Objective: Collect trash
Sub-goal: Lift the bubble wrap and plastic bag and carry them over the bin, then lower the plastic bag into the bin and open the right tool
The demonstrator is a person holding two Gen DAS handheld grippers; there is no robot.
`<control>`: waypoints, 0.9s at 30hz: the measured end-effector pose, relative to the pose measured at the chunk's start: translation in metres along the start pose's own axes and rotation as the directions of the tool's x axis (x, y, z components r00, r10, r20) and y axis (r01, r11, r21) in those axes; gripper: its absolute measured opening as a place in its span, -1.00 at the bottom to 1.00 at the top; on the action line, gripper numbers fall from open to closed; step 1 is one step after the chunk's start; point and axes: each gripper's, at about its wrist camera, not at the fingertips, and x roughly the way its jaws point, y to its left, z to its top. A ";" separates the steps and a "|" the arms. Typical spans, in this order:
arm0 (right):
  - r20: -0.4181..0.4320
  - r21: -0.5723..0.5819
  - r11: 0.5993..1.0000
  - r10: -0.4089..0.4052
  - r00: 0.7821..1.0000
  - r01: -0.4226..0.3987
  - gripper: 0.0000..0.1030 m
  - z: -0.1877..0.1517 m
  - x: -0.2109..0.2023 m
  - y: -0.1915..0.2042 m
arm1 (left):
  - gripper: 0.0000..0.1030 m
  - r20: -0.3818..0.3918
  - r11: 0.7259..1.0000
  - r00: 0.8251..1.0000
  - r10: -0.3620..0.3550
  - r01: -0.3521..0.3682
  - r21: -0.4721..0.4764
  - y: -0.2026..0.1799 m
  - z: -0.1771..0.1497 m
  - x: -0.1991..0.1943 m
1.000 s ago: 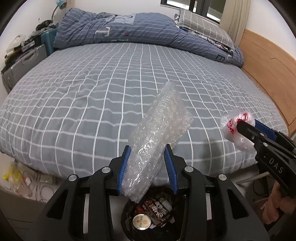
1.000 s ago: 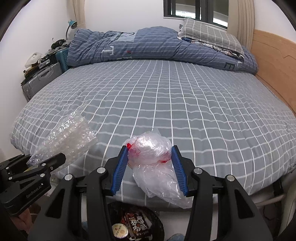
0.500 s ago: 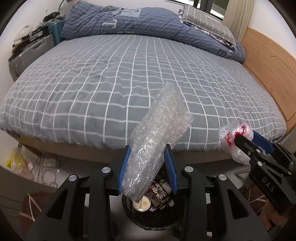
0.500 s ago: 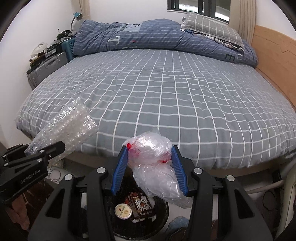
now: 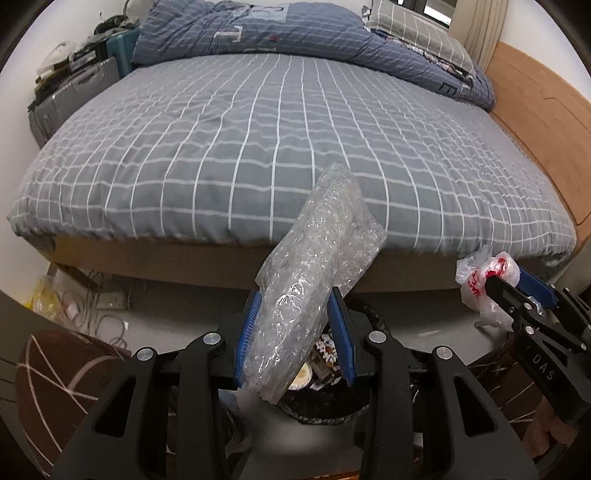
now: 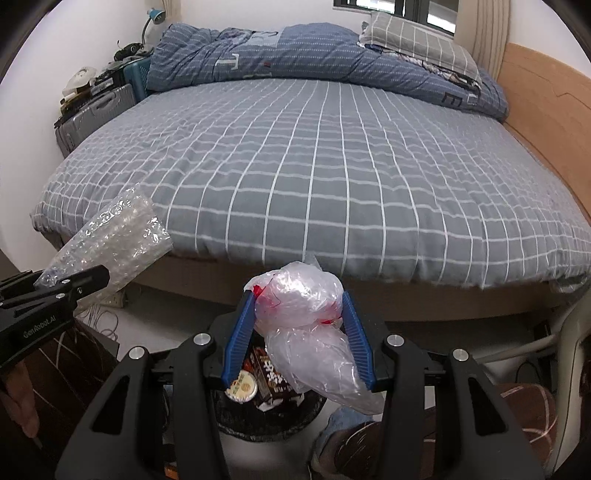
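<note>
Clear bubble wrap (image 5: 314, 291) sat pinched in the left gripper (image 5: 295, 332); the right gripper (image 6: 299, 332) clamped a crumpled plastic bag (image 6: 299, 302). Both hung just above the black bin (image 6: 266, 417) beside the bed (image 6: 314, 166). Centring each over the rim before releasing would prevent spills.

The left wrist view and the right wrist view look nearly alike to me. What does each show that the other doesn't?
Only the left wrist view shows the yellow bag and tangled cables on the floor by the bed's corner.

Only the right wrist view shows the blue desk lamp and dark-framed window.

Both show the checked bed, the left claw clamping bubble wrap, the right claw clamping a crumpled plastic bag, and the black bin below them.
</note>
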 end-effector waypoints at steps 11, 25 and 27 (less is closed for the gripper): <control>-0.079 -0.008 1.000 0.011 0.997 -0.012 -0.10 -0.031 0.025 0.012 | -0.29 -0.080 1.000 0.996 0.029 -0.030 -0.003 0.012 -0.038 0.036; -0.244 -0.017 0.998 0.054 0.968 -0.060 -0.09 -0.052 0.107 0.025 | -0.30 -0.171 1.000 0.985 0.018 -0.019 -0.005 0.025 -0.048 0.109; -0.259 -0.016 0.998 0.060 0.964 -0.066 -0.09 -0.051 0.114 0.027 | -0.30 -0.187 1.000 0.982 0.025 -0.028 -0.012 0.029 -0.047 0.117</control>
